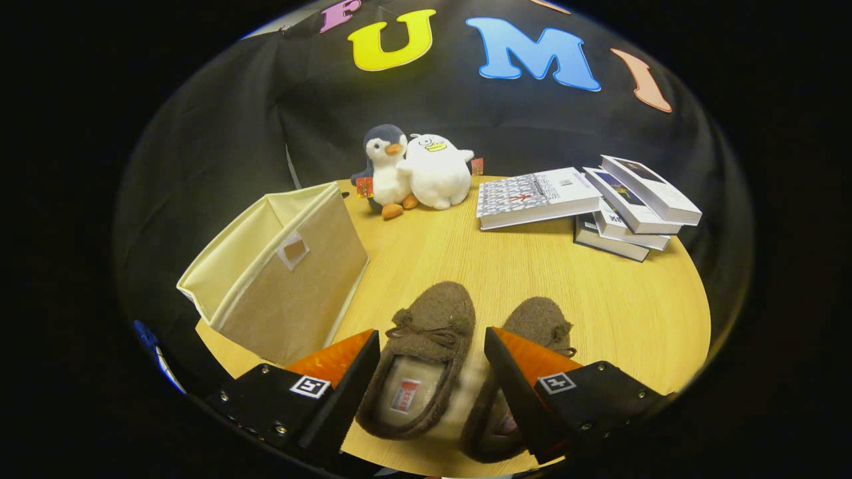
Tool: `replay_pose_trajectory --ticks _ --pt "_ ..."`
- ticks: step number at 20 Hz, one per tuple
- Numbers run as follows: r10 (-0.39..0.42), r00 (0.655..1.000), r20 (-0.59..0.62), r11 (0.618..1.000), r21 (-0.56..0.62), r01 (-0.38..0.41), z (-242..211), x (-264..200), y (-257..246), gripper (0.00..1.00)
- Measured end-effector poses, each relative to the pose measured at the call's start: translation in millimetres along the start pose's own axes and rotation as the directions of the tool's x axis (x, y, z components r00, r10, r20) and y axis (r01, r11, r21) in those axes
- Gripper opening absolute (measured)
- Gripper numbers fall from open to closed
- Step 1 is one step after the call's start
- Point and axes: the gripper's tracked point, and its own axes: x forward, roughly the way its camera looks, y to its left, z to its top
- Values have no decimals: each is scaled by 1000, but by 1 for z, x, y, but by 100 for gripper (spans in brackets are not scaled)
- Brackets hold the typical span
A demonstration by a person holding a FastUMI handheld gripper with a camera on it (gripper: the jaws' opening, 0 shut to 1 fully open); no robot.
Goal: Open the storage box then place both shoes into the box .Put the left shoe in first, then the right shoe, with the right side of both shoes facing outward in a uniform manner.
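A: Item one, the gripper (431, 372); how do you log it?

B: Fingers spread wide, holding nothing; you have them hovering over the two brown slippers, the left slipper (426, 356) lying between them and the right slipper (526, 372) partly under the right finger; whether either pad touches wool I cannot tell.

A: Item two, the storage box (279, 279)?

B: Beige fabric, top open, standing on the wooden table (599, 293) just beyond your left finger; no lid shows on it, so I judge the opening step done and the first pick in hand.

A: So the next move?

B: Lower and close on the left slipper first, gripping across its collar or sides; then carry it to the box and turn it so its right side faces outward; the right slipper follows the same way; mind that the pair lie close, so a wide approach may nudge the second one.

A: Remaining stock?

B: A plush penguin (387, 169) and a white plush duck (436, 169) at the far edge, touching; a stack of books (586, 199) beside them, well apart from the slippers.

A: Your pose?

B: Tool angled down at the table, looking forward over the slippers.
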Motion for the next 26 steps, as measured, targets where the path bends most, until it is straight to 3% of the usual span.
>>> replay_pose_trajectory --ticks 6,10,13,15,16,17,18,19,24,26 --pt "-26 997 -72 998 -66 21 -22 20 -6 97" --pt "-36 987 -156 994 -107 19 -44 37 -2 89" --pt "-54 979 -195 996 -75 40 -51 41 -4 61" --pt "-75 974 -215 997 -45 67 -51 43 -11 61" --pt "-125 970 -208 992 -32 121 -49 41 -25 38" --pt "-107 968 -227 993 20 114 -52 43 -20 15" --pt "-94 969 -231 992 60 111 -52 45 -20 15" --pt "-80 969 -233 989 106 108 -52 46 -18 1" --pt "-9 972 -234 950 300 81 -37 35 -12 1" --pt "10 976 -218 944 324 63 -22 26 -8 1"
